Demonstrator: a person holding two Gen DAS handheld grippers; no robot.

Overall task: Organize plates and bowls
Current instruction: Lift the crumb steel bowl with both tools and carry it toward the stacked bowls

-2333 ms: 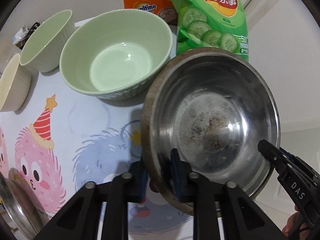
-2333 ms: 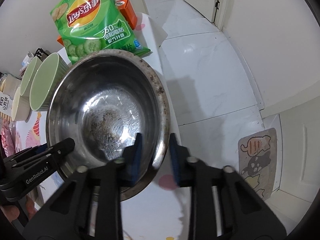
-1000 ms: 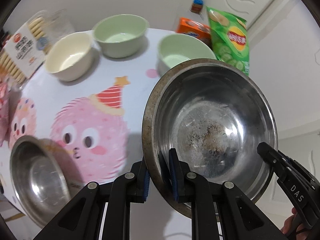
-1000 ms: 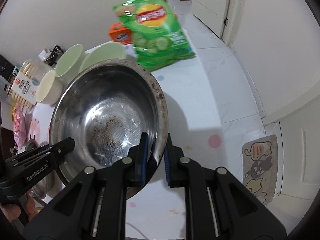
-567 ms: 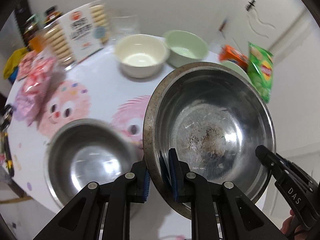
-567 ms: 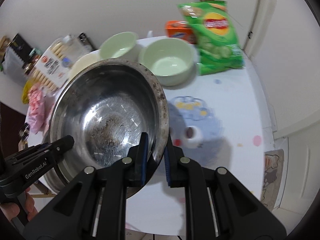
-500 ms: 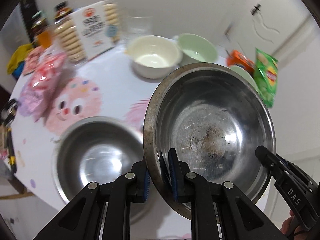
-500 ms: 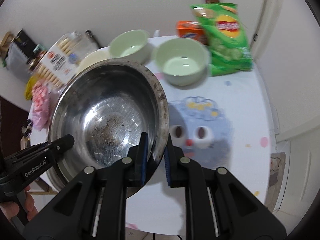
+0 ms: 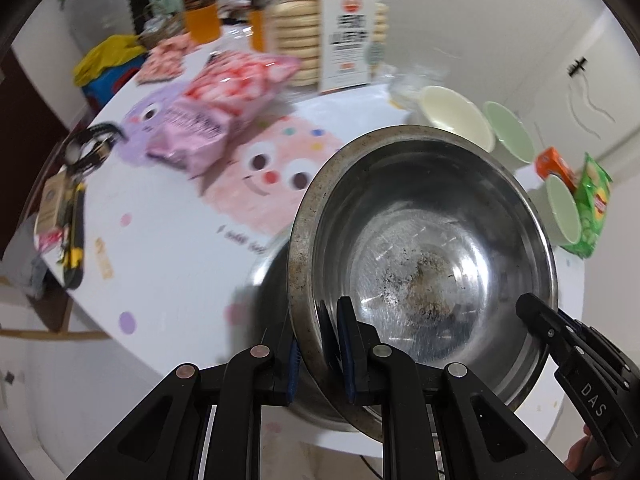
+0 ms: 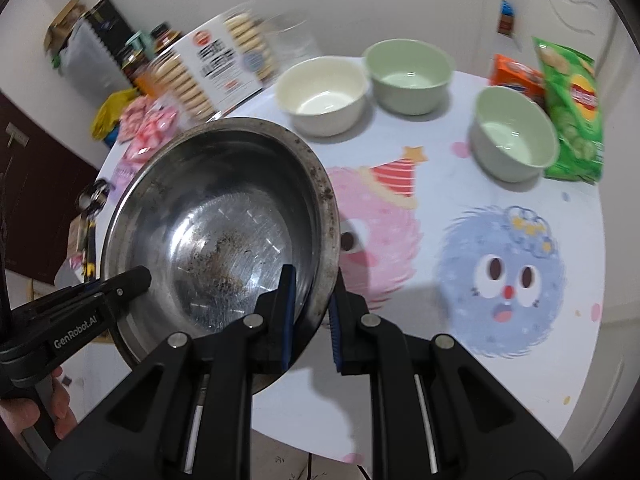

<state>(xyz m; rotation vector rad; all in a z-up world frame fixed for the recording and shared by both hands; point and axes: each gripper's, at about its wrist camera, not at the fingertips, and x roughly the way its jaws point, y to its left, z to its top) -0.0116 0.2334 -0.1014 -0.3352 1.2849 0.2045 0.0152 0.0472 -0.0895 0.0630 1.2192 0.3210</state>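
A large steel bowl, scorched in the middle, hangs tilted above the table between both grippers. My left gripper is shut on its left rim. My right gripper is shut on the opposite rim, and its black tip shows in the left wrist view. In the right wrist view the same steel bowl fills the left side, with the left gripper at its far edge. A second steel bowl sits on the table right under it, mostly hidden. A cream bowl and two green bowls stand at the back.
A green chip bag and an orange box lie at the back right. A biscuit pack, pink snack bags and bottles crowd the far left. The cartoon tablecloth is bare at the right. A hand holds the left gripper.
Both grippers have carried the large steel bowl across the table, away from the chip bag. It now hangs over the second steel bowl, which is largely covered. Both grips are unchanged.
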